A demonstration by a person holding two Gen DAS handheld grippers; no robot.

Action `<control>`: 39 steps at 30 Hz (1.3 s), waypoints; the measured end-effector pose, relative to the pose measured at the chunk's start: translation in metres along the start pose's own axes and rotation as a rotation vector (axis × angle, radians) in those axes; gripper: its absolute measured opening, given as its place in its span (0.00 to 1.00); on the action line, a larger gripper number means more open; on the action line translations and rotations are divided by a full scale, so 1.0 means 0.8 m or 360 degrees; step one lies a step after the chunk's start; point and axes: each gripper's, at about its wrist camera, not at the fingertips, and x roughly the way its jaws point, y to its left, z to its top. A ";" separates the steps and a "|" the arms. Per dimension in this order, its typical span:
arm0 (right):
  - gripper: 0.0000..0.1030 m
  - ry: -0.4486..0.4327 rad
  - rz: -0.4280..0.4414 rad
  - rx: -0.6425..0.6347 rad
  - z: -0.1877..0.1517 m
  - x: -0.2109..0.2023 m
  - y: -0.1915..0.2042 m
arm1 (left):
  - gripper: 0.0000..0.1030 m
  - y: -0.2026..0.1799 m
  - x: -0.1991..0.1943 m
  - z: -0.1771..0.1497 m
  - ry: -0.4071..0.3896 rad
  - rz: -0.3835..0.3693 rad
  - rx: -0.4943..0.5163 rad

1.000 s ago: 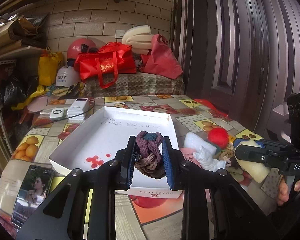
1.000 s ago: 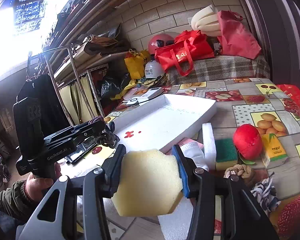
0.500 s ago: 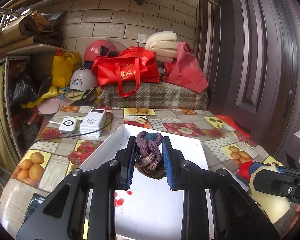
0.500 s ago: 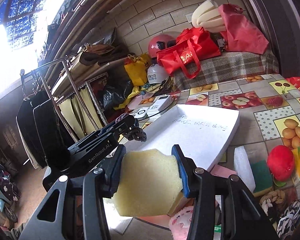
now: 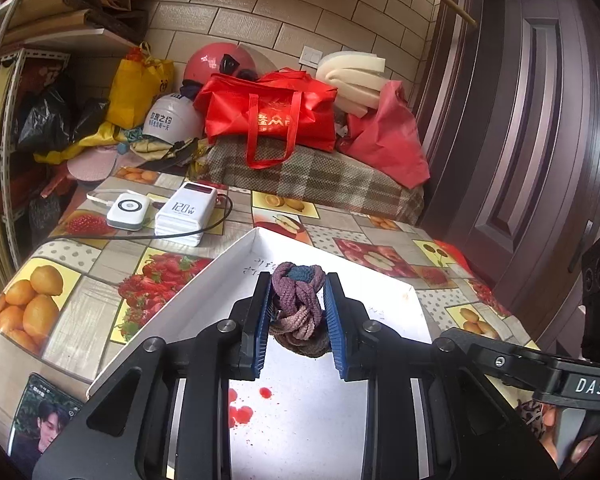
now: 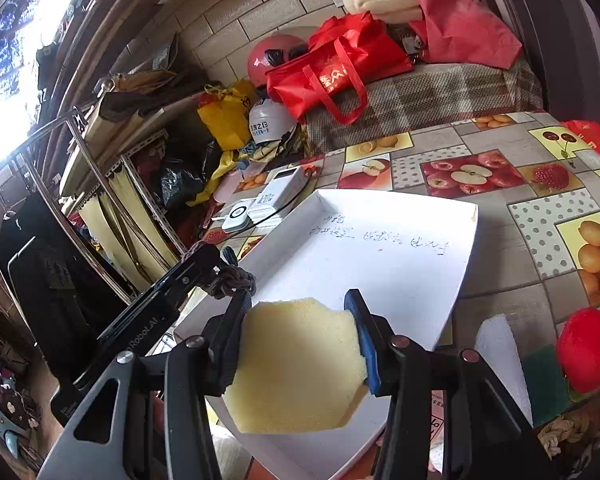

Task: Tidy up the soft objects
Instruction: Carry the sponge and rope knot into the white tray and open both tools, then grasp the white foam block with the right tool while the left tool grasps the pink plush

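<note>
My left gripper (image 5: 298, 312) is shut on a purple and brown knotted rope toy (image 5: 298, 304), held over the white shallow box (image 5: 236, 260) on the fruit-print table. In the right wrist view the same toy (image 6: 232, 280) hangs at the box's left edge. My right gripper (image 6: 300, 320) is shut on a yellow sponge block (image 6: 296, 364) above the near end of the box (image 6: 400, 272). The box floor bears handwriting and red spots. On the right lie a red soft ball (image 6: 586, 348), a white foam piece (image 6: 500, 360), a green scouring pad (image 6: 546, 384) and a beige rope knot (image 6: 560, 428).
Two white power banks (image 5: 184, 212) with a cable sit at the table's far left. A phone (image 5: 40, 420) lies at the near left corner. Behind the table stand a plaid-covered bench with red bags (image 5: 272, 112), helmets and foam. A dark door (image 5: 540, 140) stands to the right, metal shelving to the left.
Both grippers have moved in over the white box, each keeping its grip. The loose soft objects have slid out to the right of the views.
</note>
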 end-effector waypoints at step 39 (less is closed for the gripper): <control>1.00 -0.0272 -0.0154 -0.0143 -0.041 -0.150 -0.063 | 1.00 0.000 -0.048 -0.011 -0.0149 -0.0194 -0.0069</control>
